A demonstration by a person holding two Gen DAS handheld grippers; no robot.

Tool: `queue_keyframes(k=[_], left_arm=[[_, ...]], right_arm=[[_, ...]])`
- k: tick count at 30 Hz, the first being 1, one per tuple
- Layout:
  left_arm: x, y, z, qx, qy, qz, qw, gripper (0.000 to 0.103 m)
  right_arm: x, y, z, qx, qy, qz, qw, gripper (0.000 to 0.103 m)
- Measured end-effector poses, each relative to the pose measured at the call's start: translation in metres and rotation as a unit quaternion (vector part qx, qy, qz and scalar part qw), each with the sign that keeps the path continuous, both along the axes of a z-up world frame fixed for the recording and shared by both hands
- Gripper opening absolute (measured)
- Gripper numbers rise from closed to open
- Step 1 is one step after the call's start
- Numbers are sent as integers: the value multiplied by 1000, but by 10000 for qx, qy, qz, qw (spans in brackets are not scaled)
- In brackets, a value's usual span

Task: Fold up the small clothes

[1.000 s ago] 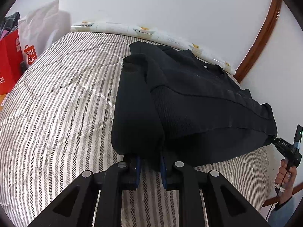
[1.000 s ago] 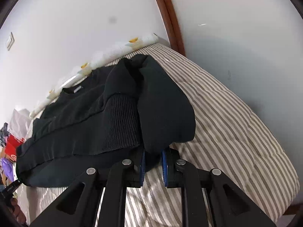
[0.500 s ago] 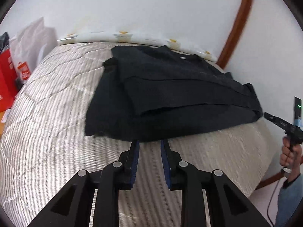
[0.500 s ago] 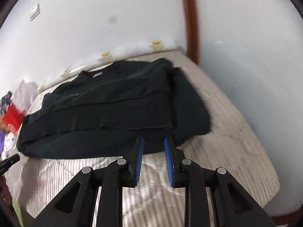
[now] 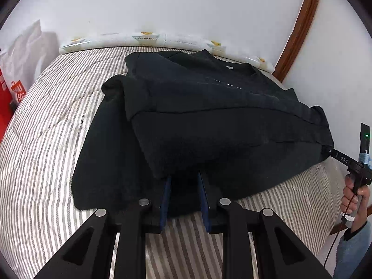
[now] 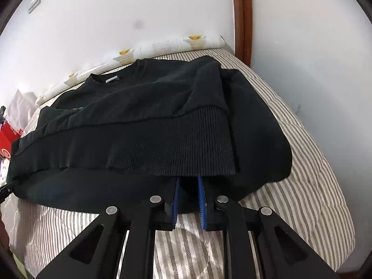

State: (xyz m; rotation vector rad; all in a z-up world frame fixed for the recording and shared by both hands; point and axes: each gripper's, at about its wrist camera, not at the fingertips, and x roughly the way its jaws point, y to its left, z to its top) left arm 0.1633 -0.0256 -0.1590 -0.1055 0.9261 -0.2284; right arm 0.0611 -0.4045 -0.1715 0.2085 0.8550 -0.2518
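Left wrist view: black sweatshirt [image 5: 209, 116] lay on the striped quilt [image 5: 46, 144] of the bed, collar toward the wall, part-folded, with an upper layer resting across a wider bottom layer. Left gripper [image 5: 183, 195] was at the near edge, blue pads spread apart with dark cloth between them but not pinched; fingers released. Right wrist view showed the right gripper [image 6: 188, 195] in the same condition: pads parted, slid in under the ribbed hem band [image 6: 186, 144], not clenched on it. In the left view the right gripper's tip sat at the garment's far right edge, the person's hand [image 5: 355, 193] on its handle. Judgement: the next grasp looked due. Risks: closing on the bottom layer alone would leave the hem band behind and skew the fold; pinching quilt along with cloth would drag the bedding up; uneven lift between the two grippers would let the loose side flap slide off the stack. Containers: a white bag [image 5: 25, 53] and a red bag [image 5: 9, 97] stood beyond the bed's left side; contents could not be told from either view.
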Motion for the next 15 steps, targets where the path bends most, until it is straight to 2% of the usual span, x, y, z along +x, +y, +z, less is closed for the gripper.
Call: queue_keyframes(k=[3,8,15], left_arm=[[12,-2,0,-36,6,21,10000,22],[31,5,13,-243,-172,111,9995,22],[68,16,27,-398,-343,175,9985,22]], right_arm=[[12,-2,-2,-2,49,-10,10000,14],[30,-12,10,159,-167,-109,9997,14],[85,-22,15,336,-241,-157,9990,14]])
